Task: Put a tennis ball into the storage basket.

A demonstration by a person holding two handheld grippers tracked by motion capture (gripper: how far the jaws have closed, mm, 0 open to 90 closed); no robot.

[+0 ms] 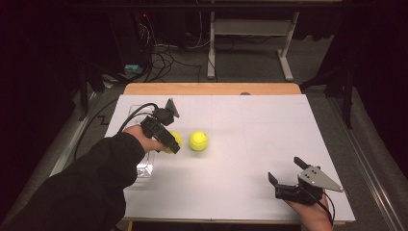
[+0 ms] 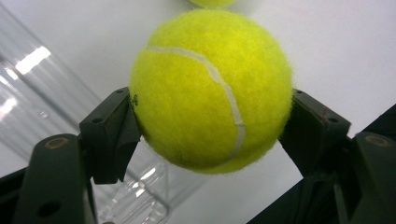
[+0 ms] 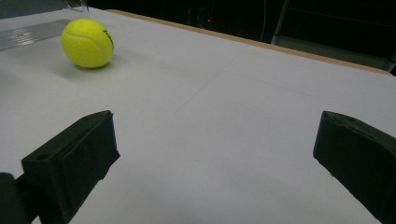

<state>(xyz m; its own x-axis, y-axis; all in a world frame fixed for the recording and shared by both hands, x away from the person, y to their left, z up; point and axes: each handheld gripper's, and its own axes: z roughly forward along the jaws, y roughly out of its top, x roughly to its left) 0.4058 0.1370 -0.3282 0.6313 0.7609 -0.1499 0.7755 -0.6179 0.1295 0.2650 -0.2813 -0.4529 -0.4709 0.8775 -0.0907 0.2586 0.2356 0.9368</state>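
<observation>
My left gripper (image 1: 172, 144) is shut on a yellow tennis ball (image 1: 175, 139) and holds it just above the white table at the left. In the left gripper view both black jaws press the sides of this ball (image 2: 210, 91). A second tennis ball (image 1: 198, 140) rests on the table just to its right, and I also see this ball (image 3: 88, 43) far off in the right gripper view. My right gripper (image 1: 285, 169) sits near the table's front right corner, open, its jaws spread wide with nothing between them.
A clear plastic tube (image 1: 144, 166) lies on the table under the person's left forearm, and this tube (image 2: 42, 88) sits below the held ball in the left gripper view. White sheet (image 1: 250, 130) covers the table, with a wooden edge (image 1: 211, 88) at the far side.
</observation>
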